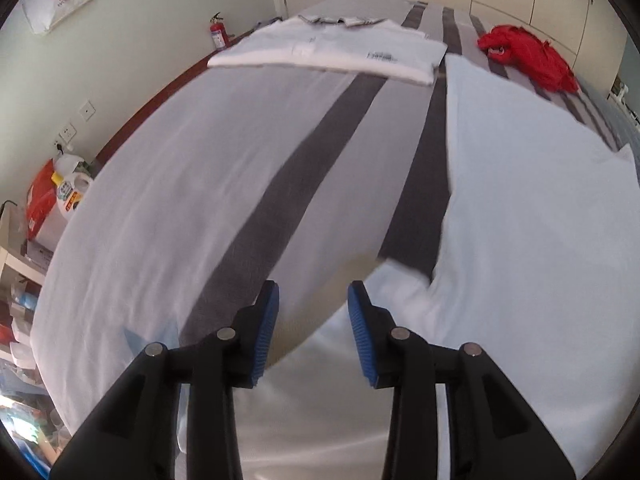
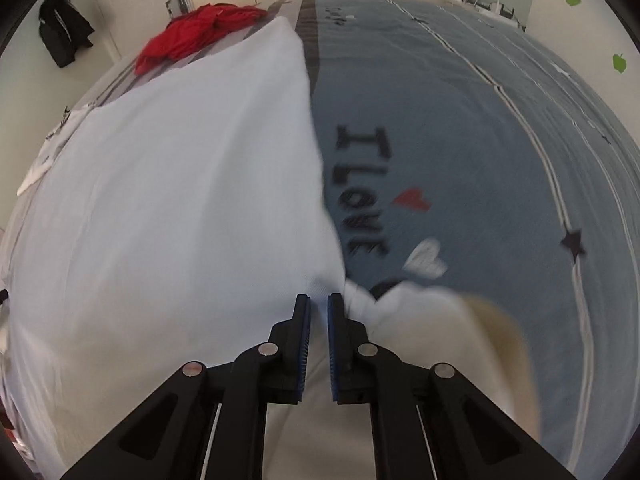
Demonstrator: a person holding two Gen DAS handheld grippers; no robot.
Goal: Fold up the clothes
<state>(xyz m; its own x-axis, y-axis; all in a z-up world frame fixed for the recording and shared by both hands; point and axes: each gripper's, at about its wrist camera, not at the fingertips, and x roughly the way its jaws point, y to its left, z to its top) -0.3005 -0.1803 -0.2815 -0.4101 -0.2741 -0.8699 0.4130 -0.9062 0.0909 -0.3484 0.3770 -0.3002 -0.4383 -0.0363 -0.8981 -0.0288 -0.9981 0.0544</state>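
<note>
A white garment [image 1: 540,220] lies spread on the bed, to the right of my left gripper [image 1: 314,292]. That gripper hangs above the garment's near corner, its blue pads [image 1: 266,328] well apart and nothing between them. In the right wrist view the same white garment [image 2: 168,200] fills the left half. My right gripper [image 2: 319,300] points down at its near right corner, jaws nearly together. White cloth shows in the narrow slit, and folds bunch up against the right fingertip [image 2: 336,308].
A stack of folded white shirts [image 1: 328,46] lies at the bed's far end, a crumpled red garment [image 1: 528,56] to its right. The bedspread is grey-striped [image 1: 304,168] and, on the right side, blue with lettering [image 2: 360,192]. Shelves and bottles [image 1: 68,188] stand left of the bed.
</note>
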